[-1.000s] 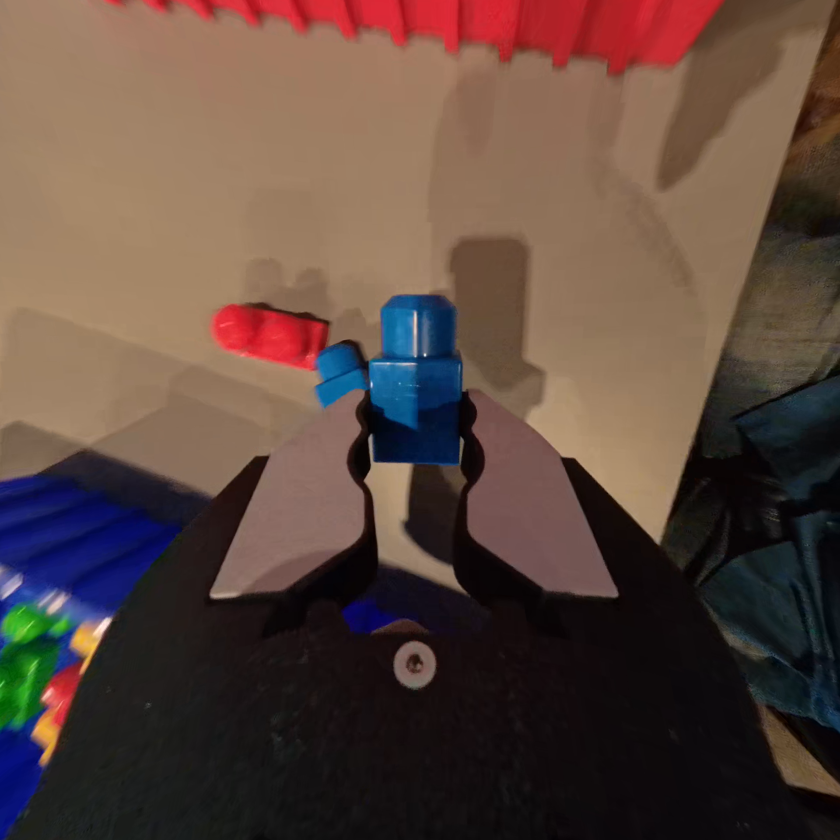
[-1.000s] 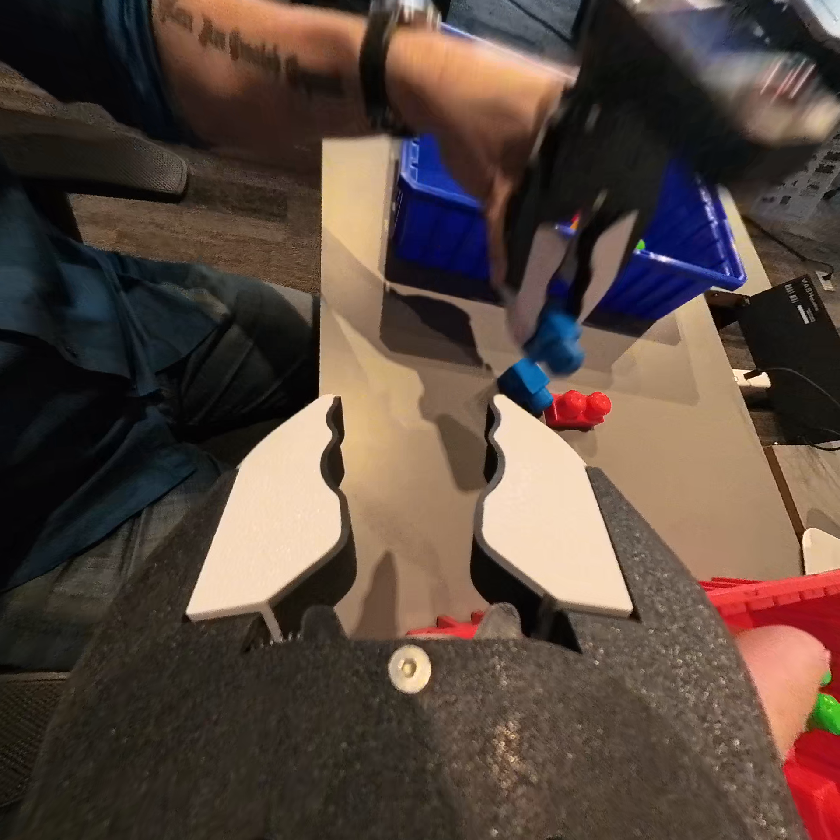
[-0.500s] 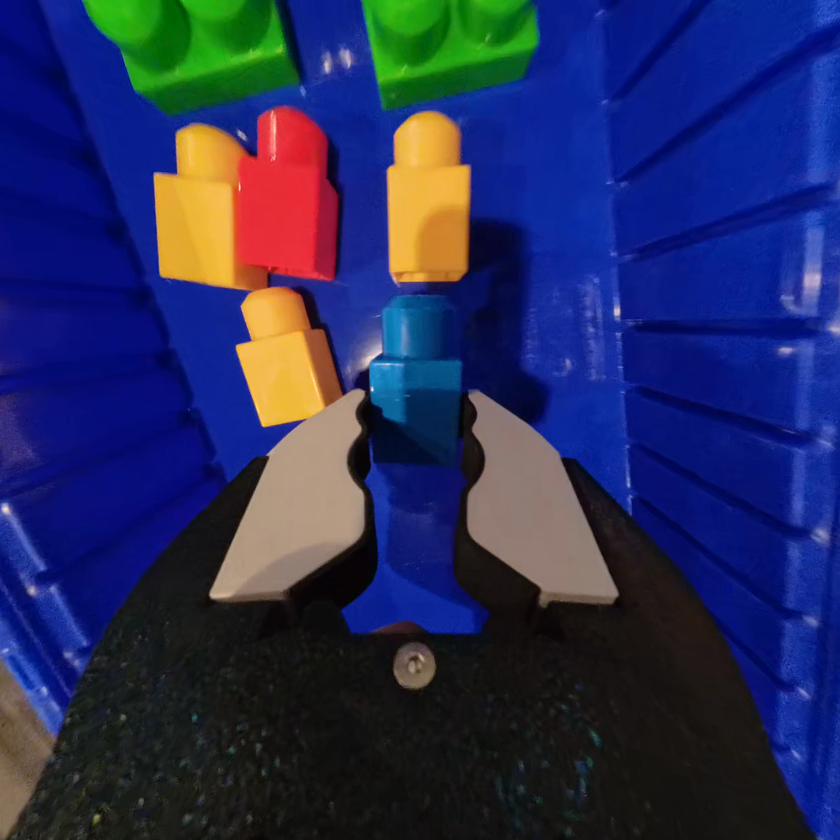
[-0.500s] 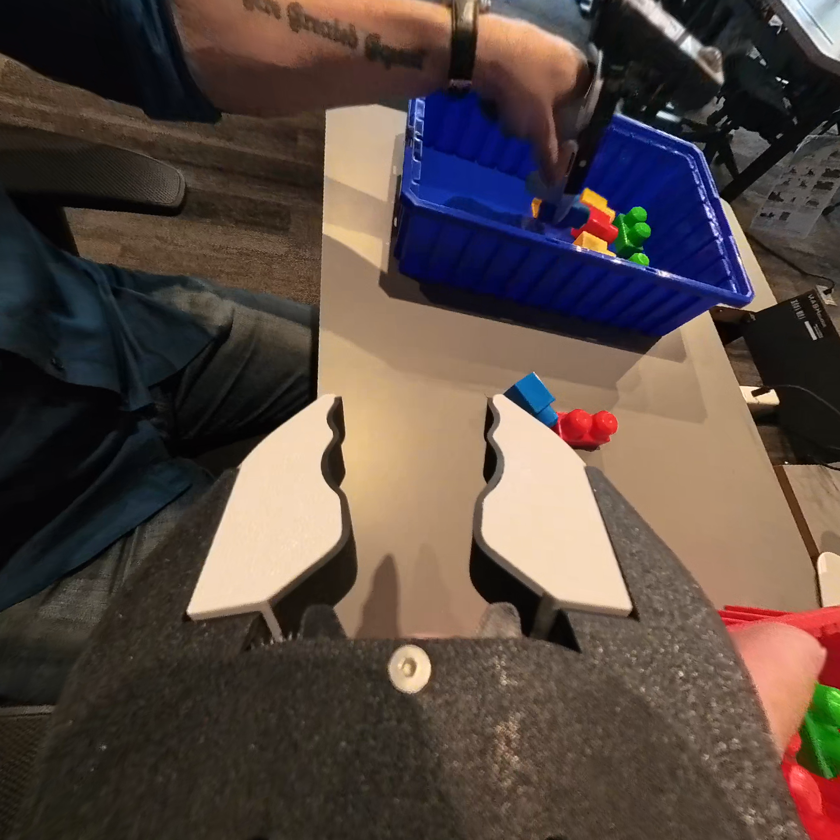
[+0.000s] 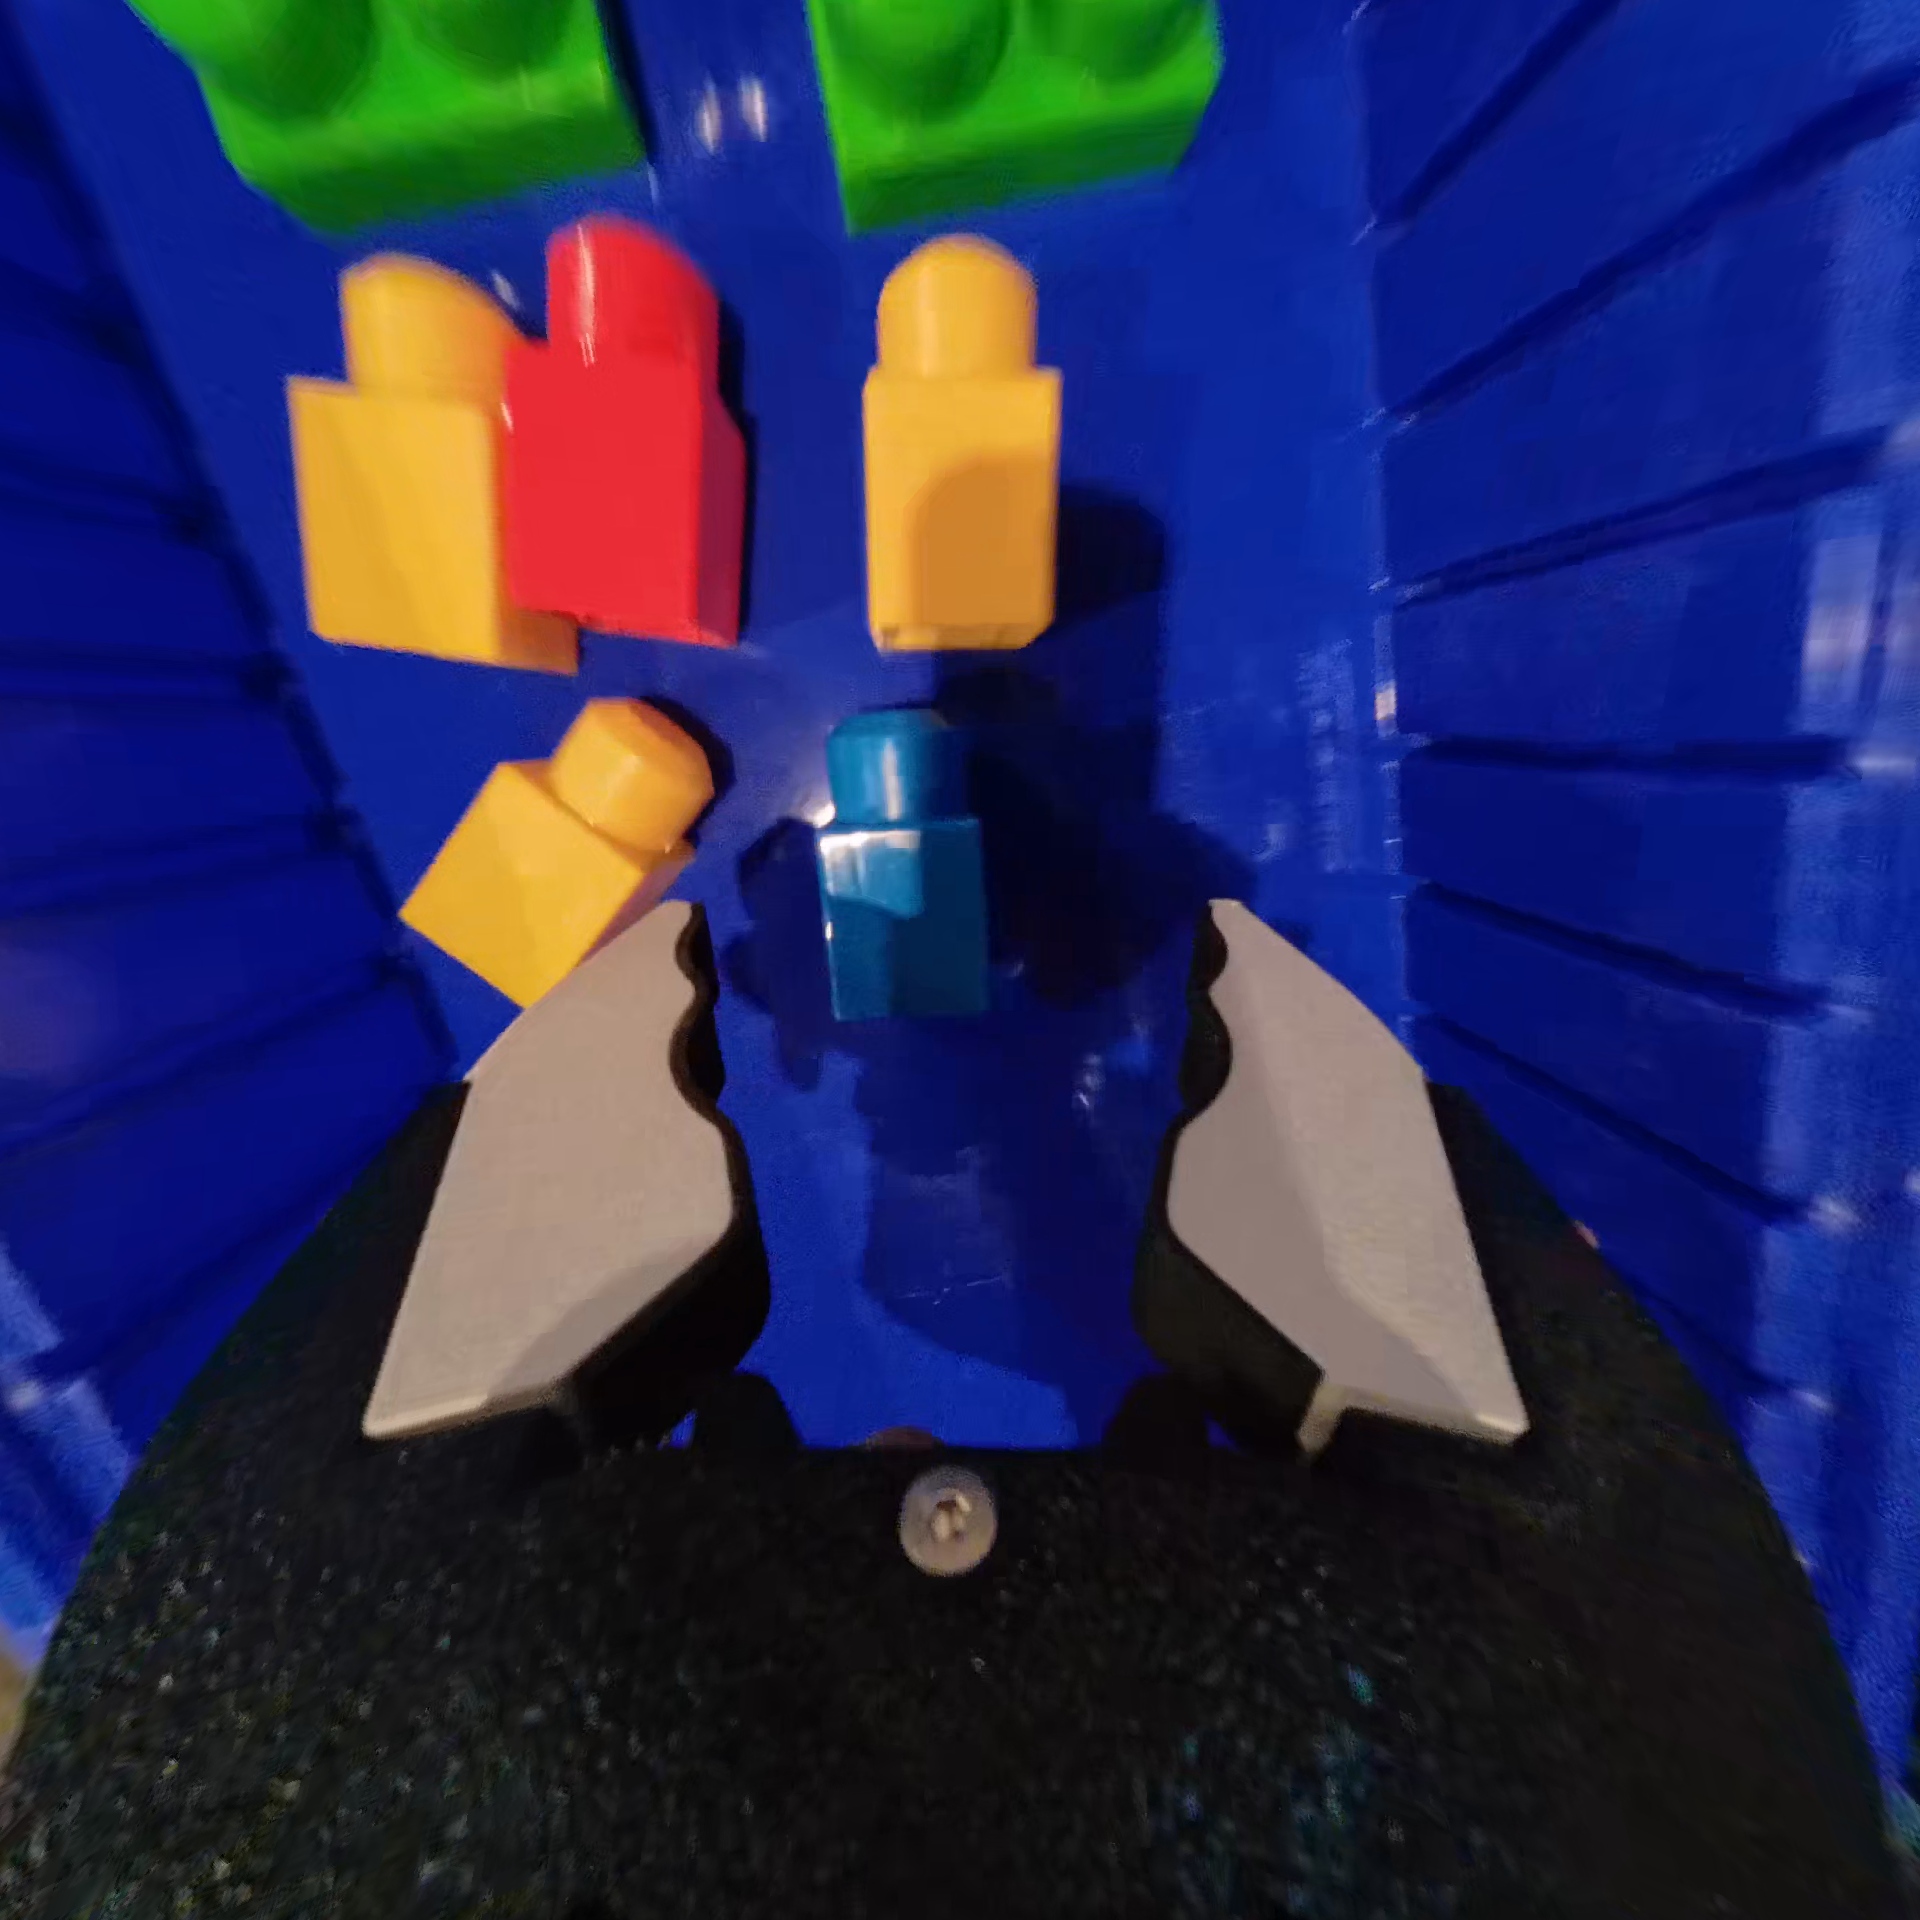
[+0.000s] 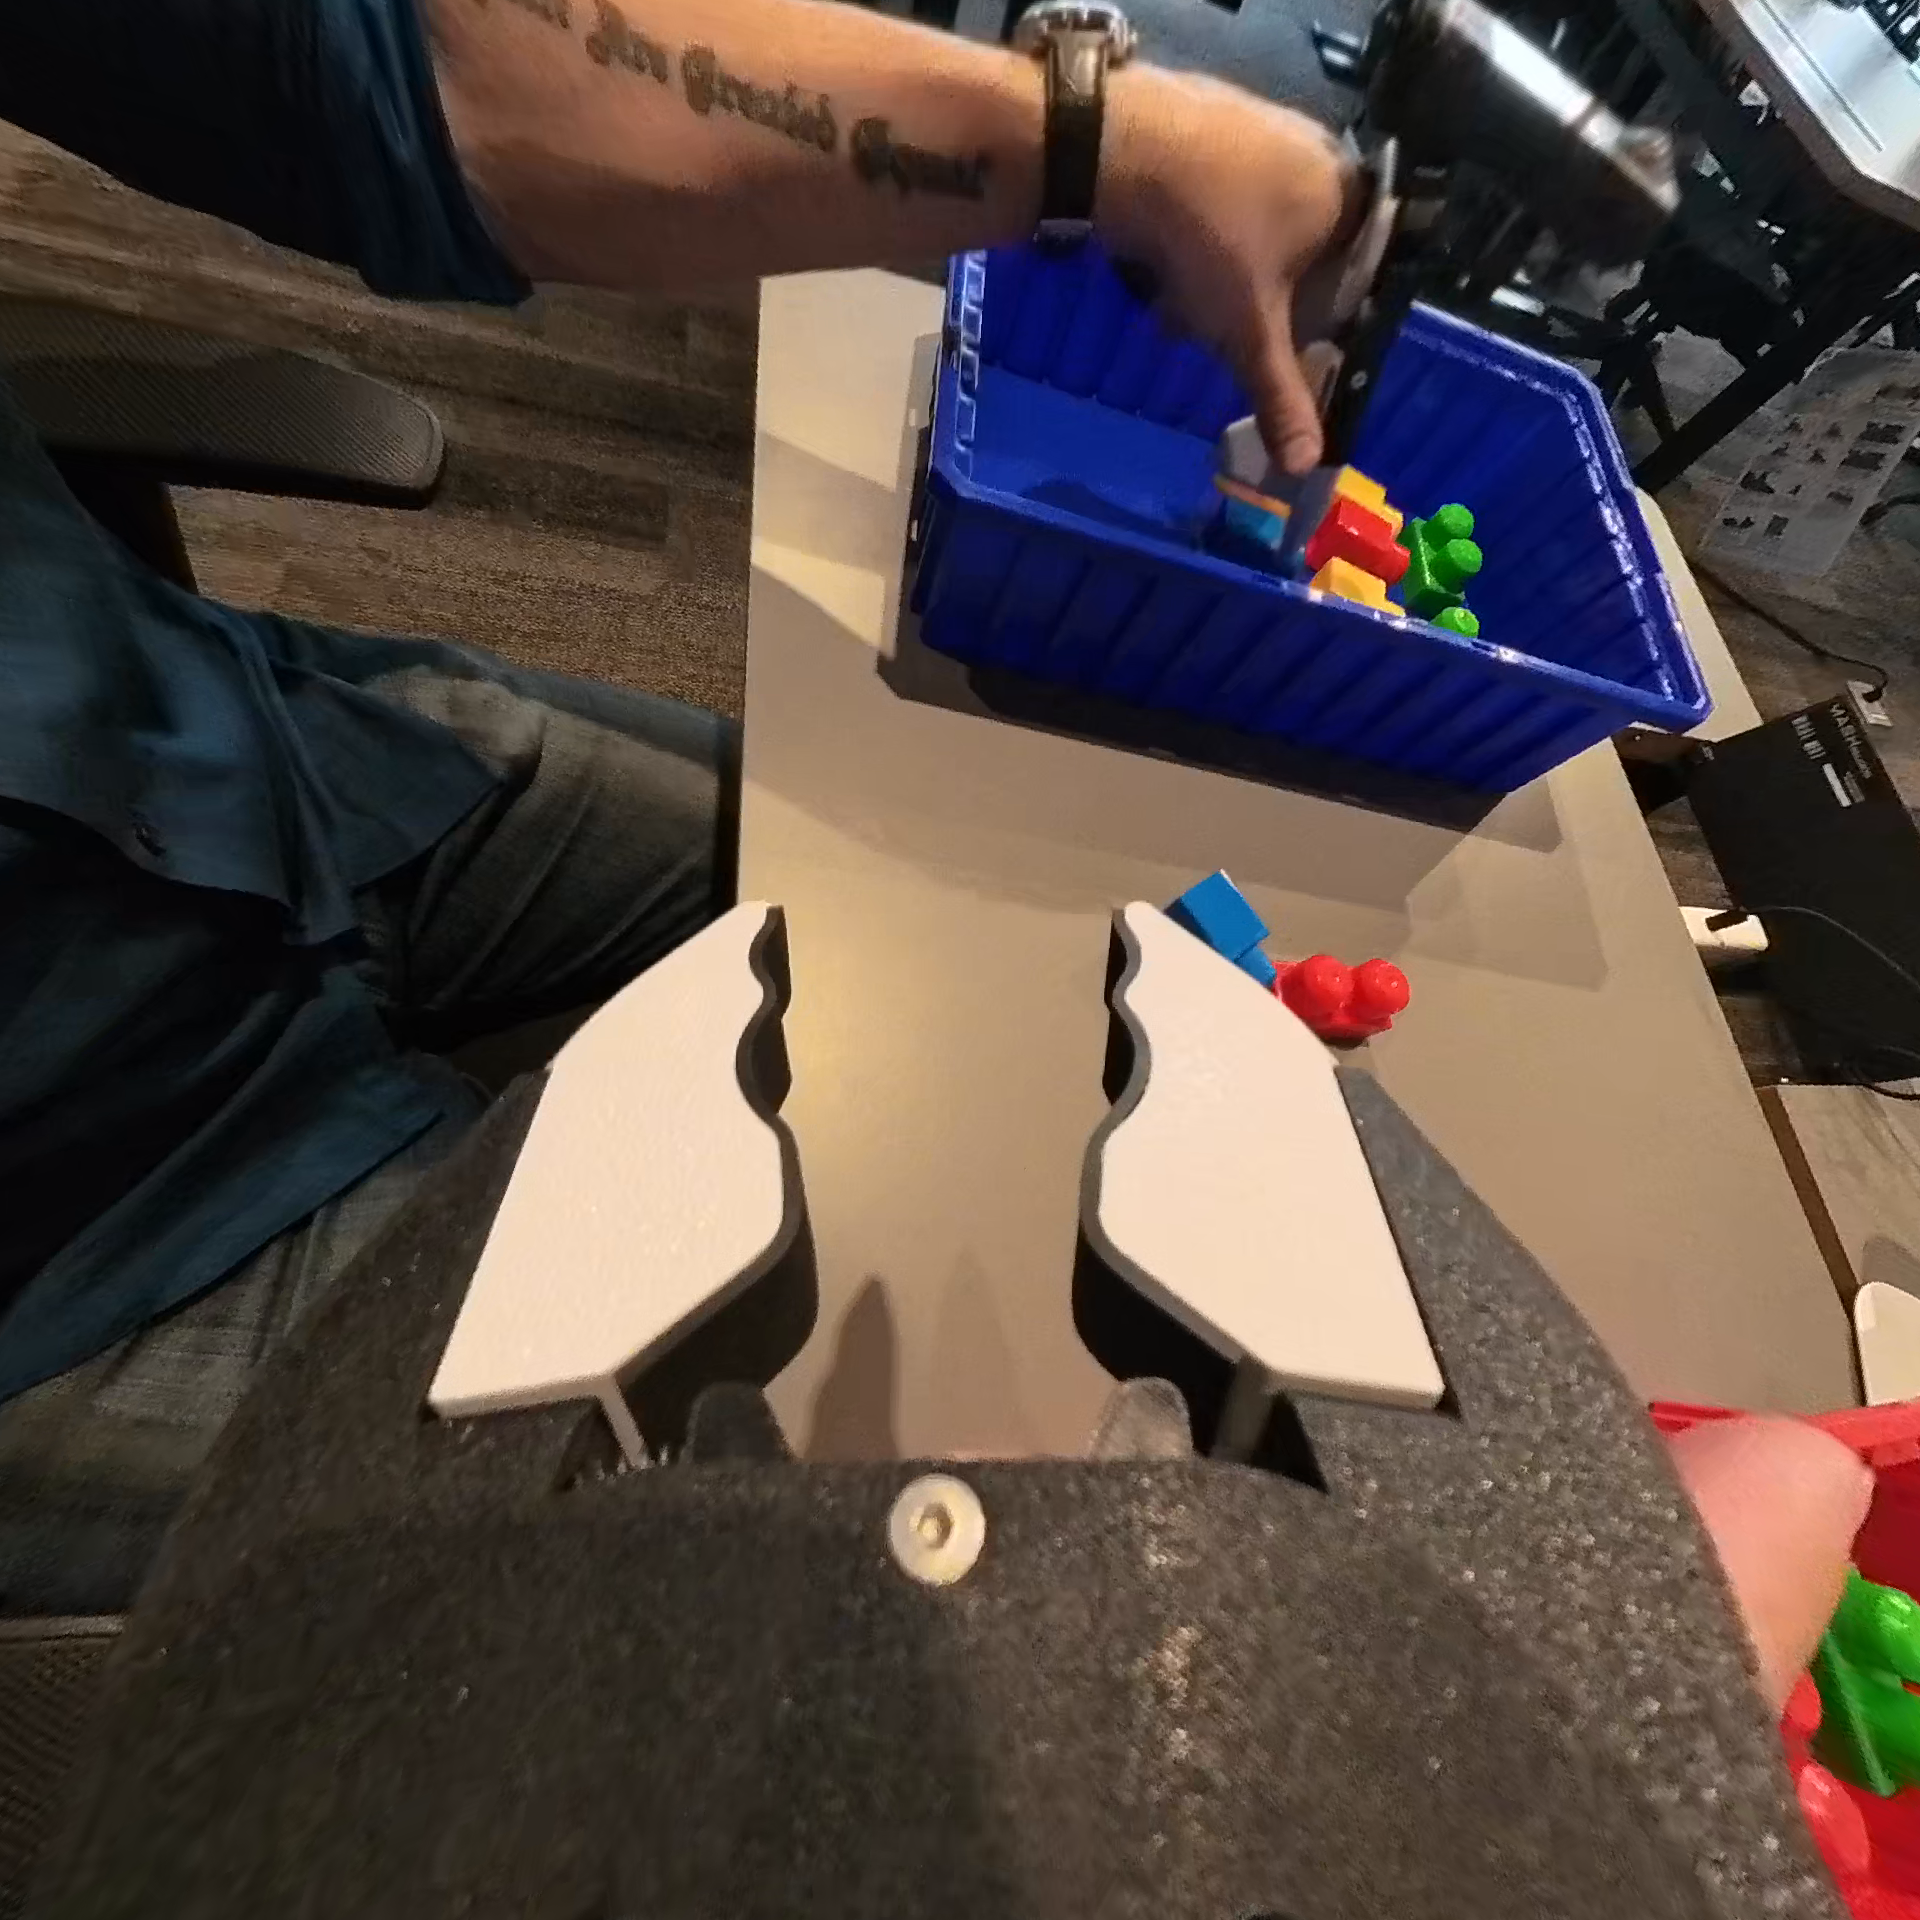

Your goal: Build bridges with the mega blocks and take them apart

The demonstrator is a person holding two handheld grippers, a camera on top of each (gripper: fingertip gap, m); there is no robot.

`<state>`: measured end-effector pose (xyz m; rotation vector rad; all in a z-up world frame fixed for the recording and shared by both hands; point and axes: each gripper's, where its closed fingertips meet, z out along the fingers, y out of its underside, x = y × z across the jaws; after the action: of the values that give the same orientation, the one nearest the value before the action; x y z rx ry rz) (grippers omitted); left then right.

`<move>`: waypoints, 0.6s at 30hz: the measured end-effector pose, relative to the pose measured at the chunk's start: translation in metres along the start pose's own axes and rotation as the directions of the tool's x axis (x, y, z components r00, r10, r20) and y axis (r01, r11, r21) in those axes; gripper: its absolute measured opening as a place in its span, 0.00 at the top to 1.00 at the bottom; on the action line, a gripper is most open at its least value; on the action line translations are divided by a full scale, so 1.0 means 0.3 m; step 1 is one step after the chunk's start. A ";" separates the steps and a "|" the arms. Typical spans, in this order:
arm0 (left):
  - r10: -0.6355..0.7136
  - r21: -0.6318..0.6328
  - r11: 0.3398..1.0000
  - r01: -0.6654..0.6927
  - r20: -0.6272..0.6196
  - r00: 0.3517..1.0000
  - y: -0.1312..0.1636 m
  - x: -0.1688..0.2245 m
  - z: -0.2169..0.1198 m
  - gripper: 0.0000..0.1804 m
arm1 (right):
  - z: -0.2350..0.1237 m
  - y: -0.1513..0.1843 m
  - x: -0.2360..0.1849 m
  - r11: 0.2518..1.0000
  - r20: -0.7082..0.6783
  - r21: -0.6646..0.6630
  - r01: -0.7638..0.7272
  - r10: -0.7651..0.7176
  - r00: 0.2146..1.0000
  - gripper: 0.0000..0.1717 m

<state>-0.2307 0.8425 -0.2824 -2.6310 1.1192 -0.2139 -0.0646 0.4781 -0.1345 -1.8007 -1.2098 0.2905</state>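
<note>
My left gripper (image 5: 951, 935) is open inside the blue bin (image 5: 1621, 665). A small blue block (image 5: 902, 894) lies on the bin floor between the spread fingers, clear of both pads. Yellow blocks (image 5: 556, 883), a red block (image 5: 623, 457) and green blocks (image 5: 416, 94) lie around it. In the right wrist view the left gripper (image 6: 1283, 499) reaches into the blue bin (image 6: 1247, 644). My right gripper (image 6: 945, 935) is open and empty above the table (image 6: 935, 810). A blue block (image 6: 1221, 920) and a red block (image 6: 1345, 992) lie on the table just right of its right finger.
A red bin (image 6: 1870, 1766) with green and red blocks is at the lower right, partly behind a hand (image 6: 1766, 1538). A person's arm (image 6: 779, 135) reaches across to the blue bin; their lap (image 6: 364, 883) is left of the table. A black box (image 6: 1829, 862) sits at the right.
My left gripper carried the small blue block from above the table into the blue bin, then opened and let it go onto the bin floor. The right gripper stayed open.
</note>
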 end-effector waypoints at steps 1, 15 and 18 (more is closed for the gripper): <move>0.024 0.044 0.999 -0.024 0.005 1.000 -0.028 0.024 -0.047 0.52 | -0.002 -0.004 -0.002 1.000 0.001 0.005 0.002 -0.002 1.000 0.66; 0.582 0.063 0.809 -0.585 -0.232 0.779 -0.039 0.813 -0.017 0.55 | -0.042 -0.005 -0.025 1.000 -0.008 0.016 0.015 -0.015 1.000 0.67; 0.630 0.024 0.765 -0.643 -0.229 0.742 -0.031 0.813 0.045 0.57 | -0.050 -0.001 -0.039 1.000 -0.001 0.022 0.015 -0.015 1.000 0.67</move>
<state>-0.0528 0.6749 -0.2855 -2.1232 2.0543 -0.3386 -0.0613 0.4601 -0.1292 -1.7715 -1.2147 0.2939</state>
